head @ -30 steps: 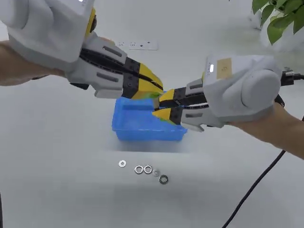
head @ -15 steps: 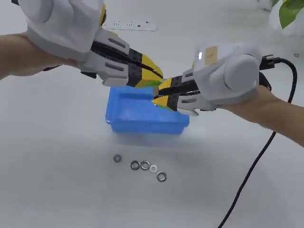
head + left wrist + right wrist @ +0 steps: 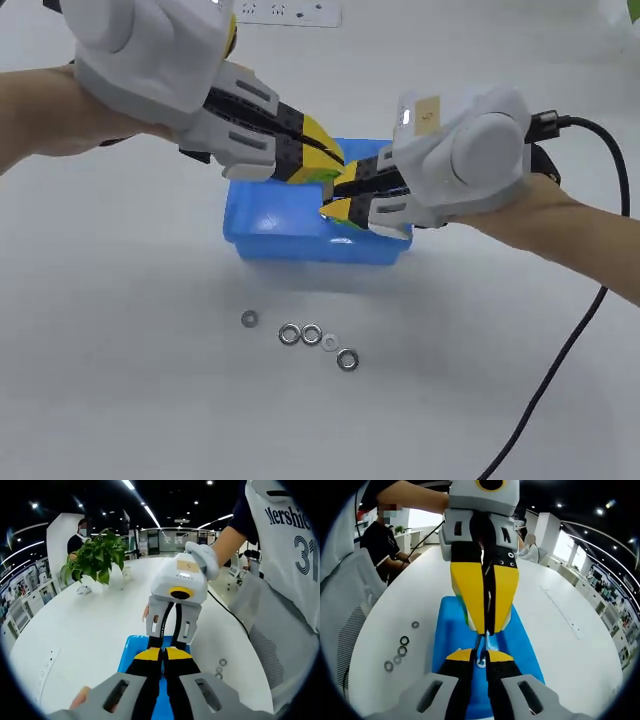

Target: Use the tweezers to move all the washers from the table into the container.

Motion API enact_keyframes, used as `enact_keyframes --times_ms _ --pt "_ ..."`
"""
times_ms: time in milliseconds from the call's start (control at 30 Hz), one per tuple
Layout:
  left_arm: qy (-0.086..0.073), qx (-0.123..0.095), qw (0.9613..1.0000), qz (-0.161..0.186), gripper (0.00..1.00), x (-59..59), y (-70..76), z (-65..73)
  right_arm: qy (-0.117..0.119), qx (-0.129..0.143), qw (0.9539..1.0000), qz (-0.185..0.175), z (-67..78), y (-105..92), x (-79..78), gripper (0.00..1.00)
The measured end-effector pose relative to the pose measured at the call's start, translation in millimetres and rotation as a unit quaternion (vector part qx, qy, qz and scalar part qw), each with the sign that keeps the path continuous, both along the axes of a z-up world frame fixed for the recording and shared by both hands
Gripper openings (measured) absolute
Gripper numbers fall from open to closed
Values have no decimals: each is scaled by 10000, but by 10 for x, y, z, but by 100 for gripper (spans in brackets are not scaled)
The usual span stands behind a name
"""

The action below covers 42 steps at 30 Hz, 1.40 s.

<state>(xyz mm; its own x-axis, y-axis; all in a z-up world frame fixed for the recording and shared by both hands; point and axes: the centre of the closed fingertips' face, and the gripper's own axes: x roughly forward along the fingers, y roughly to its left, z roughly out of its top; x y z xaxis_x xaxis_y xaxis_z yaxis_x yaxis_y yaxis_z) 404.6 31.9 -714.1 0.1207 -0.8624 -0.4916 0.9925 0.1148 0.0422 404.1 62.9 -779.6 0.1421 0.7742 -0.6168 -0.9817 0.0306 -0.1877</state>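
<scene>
- Right gripper view gives you the relation that matters. The tweezers (image 3: 482, 642) stick out of your left gripper (image 3: 486, 630) straight toward your right gripper (image 3: 480, 656), tip to tip. Their long axis runs roughly along the length of the blue container (image 3: 451, 630) beneath them.
- Your left gripper is clenched on the tweezers. Your right gripper's jaws stand close together around the tweezers' tip; whether they actually pinch it, I cannot tell.
- A small ring, by the look of it a washer (image 3: 481, 663), sits right at that tip. It is between your right jaws and above the container's blue floor, not past its walls.
- Head view: the loose washers (image 3: 311, 334) lie in a short row on the desk (image 3: 120, 400). They are on the side of the container toward your edge of the desk, well apart from both grippers.
- Judgement: a release here should let the ring fall inside the container. The row lies down and toward you from the tweezers' tip, about equally near either hand.
</scene>
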Motion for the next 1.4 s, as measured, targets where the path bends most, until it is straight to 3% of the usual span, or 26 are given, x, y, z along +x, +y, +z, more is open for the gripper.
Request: enact_keyframes --times_ms 267,400,600,867,1000,1400 --pt "-78 19 10000 -12 5 -16 -9 34 -64 -8 10000 -35 75 -17 -31 11" --pt "-143 -25 9999 -18 5 -42 -4 129 -96 54 9999 -57 111 -32 -18 11" --pt "-236 -66 9997 -58 5 -147 -13 311 -268 132 9996 -21 323 -27 -111 12" --pt "-393 -108 9990 -178 5 -394 -40 605 -453 308 9985 16 620 -40 -325 12" --pt "-433 -122 9988 -205 5 -523 -74 682 -492 338 9982 20 696 -63 -456 12" --pt "-392 -154 9983 -409 5 -1032 -250 671 -357 311 9989 30 653 -215 -906 12"
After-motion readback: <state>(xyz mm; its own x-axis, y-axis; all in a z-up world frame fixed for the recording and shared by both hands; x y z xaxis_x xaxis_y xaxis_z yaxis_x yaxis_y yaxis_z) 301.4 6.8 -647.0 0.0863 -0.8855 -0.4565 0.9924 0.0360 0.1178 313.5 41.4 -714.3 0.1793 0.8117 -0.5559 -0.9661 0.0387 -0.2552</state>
